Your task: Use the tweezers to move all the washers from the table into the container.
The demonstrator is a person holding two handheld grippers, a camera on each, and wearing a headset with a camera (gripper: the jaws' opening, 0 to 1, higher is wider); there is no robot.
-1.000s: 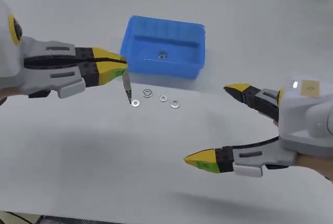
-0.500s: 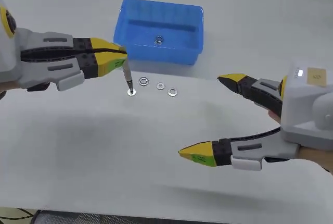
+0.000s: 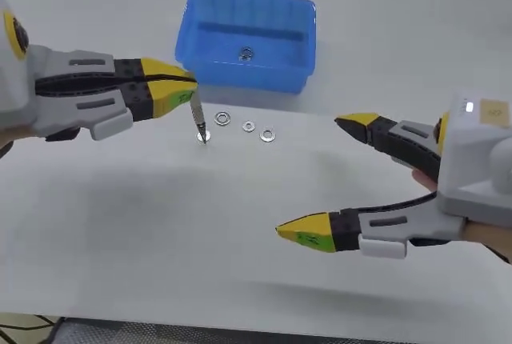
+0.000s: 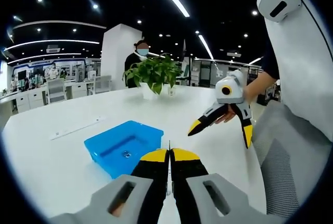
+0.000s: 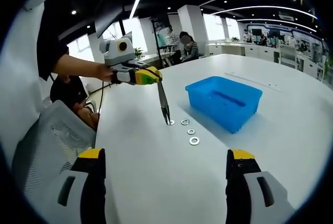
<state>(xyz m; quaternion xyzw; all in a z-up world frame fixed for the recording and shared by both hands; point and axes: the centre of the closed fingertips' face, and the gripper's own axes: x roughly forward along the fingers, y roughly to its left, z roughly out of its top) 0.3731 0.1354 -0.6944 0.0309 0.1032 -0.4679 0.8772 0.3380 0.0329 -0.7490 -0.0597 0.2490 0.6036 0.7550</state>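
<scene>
My left gripper (image 3: 190,93) comes in from the left, shut on slim metal tweezers (image 3: 198,118) that point down. Their tip rests at the leftmost washer (image 3: 203,137) of a short row on the white table. Three more washers (image 3: 249,126) lie to its right. Just behind the row stands the blue container (image 3: 300,40), which holds one washer (image 3: 246,54). My right gripper (image 3: 310,178) hovers open at the right, nothing between its jaws. In the right gripper view the tweezers (image 5: 163,100) reach down to the washers (image 5: 185,122) in front of the container (image 5: 244,96).
White table (image 3: 144,224) with bare room in front and to the right of the washers. A white power strip (image 4: 78,127) lies beyond the container. People, chairs and a potted plant (image 4: 156,75) stand in the room behind.
The tweezers' tip has moved from just left of the leftmost washer onto it. The head camera shifted a little. My right gripper has stayed open in the same place.
</scene>
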